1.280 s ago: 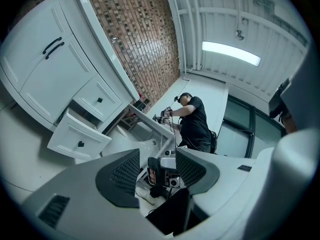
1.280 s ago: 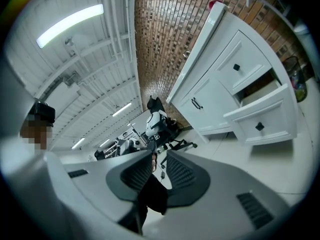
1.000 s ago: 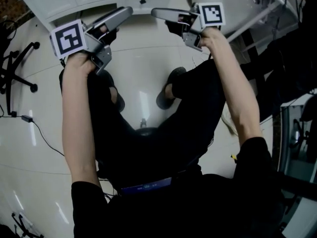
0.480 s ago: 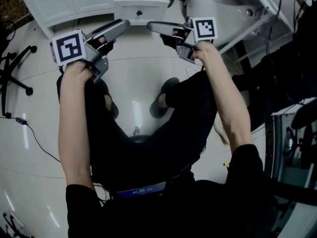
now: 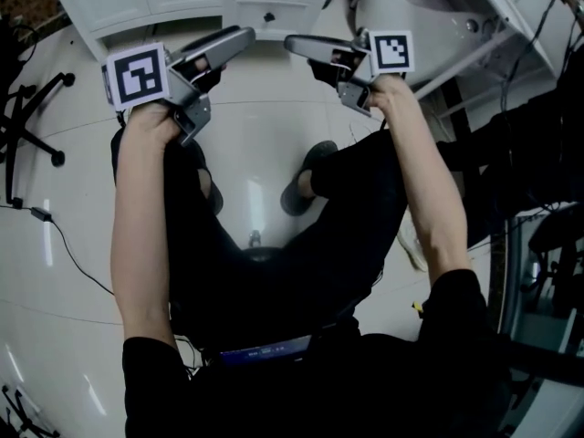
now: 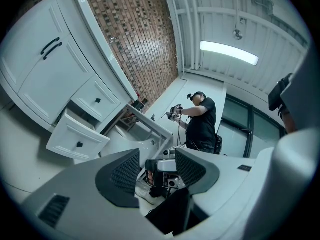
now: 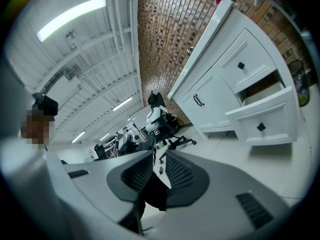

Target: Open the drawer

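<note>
The drawer (image 7: pixel 270 121) sits at the right edge of my right gripper view. It is the lower of two in the white cabinet (image 7: pixel 215 91), and it stands pulled out from the cabinet front, with a dark strip of its inside showing above its face. Its small black knob (image 7: pixel 260 127) is bare, and nothing of mine touches it. In the head view the same drawer juts out at the top centre of the frame, just beyond my two sets of jaws. The upper drawer (image 7: pixel 250 59) is flush and shut (not my business, as far as the task goes).

My right gripper (image 7: pixel 159 159) fills the lower middle of its own frame and points past the cabinet, not at the drawer. Its jaws are closing with a narrow slit between the pads, and nothing lies in that slit. My left gripper (image 6: pixel 157 159) has its jaws released, with a clear gap between the pads, and it is empty too. What shows through that gap is my other gripper beyond, not a held thing. In that view the drawer lies at the left, below the middle.

I judge the opening done, or nearly so: the drawer is out and both sets of jaws are off it. If anything is left, it is one more pull on the knob to bring it out fully. How far it can run I cannot tell.
</note>
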Available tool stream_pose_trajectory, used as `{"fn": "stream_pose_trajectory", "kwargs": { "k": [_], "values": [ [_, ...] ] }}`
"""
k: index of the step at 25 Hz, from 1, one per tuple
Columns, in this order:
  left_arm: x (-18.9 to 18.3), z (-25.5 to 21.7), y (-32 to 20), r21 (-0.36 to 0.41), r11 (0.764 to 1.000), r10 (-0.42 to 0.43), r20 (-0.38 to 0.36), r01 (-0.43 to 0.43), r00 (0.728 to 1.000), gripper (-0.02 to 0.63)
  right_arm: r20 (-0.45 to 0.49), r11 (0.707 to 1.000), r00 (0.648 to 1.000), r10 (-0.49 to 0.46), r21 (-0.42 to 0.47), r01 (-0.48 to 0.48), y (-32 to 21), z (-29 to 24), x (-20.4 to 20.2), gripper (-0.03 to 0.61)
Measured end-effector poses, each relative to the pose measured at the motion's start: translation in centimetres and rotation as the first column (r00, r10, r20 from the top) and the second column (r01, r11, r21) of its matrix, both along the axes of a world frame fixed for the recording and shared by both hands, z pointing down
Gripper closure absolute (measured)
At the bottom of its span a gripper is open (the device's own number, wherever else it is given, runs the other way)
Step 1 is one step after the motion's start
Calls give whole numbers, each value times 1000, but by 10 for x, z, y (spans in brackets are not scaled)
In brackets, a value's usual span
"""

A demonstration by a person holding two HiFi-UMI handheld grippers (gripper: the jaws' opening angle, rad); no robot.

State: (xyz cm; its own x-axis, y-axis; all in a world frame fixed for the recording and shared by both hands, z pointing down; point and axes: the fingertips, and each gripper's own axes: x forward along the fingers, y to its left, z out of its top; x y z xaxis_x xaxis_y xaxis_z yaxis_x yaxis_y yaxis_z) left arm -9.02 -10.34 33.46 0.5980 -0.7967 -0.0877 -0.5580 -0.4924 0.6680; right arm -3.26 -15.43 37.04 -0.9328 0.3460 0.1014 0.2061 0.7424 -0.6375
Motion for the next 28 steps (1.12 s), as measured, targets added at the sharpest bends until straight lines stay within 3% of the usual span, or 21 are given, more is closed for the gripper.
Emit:
{"fn": "stream_pose_trajectory", "kwargs": {
  "k": [4,14,28],
  "values": [
    [-7,12,6,-48,998,-37,29,39,999,394,11,999,999,-34,-3,34,12,1,-4,482],
    [3,0,5,-10,1000,10,0,-10,1000,394,-34,1000,999,-25,13,25,12,5,-2,500],
    [1,1,5,1,1000,9,-2,-9,1000,394,-42,998,998,-39,54,41,14,6,-2,509]
  ]
}}
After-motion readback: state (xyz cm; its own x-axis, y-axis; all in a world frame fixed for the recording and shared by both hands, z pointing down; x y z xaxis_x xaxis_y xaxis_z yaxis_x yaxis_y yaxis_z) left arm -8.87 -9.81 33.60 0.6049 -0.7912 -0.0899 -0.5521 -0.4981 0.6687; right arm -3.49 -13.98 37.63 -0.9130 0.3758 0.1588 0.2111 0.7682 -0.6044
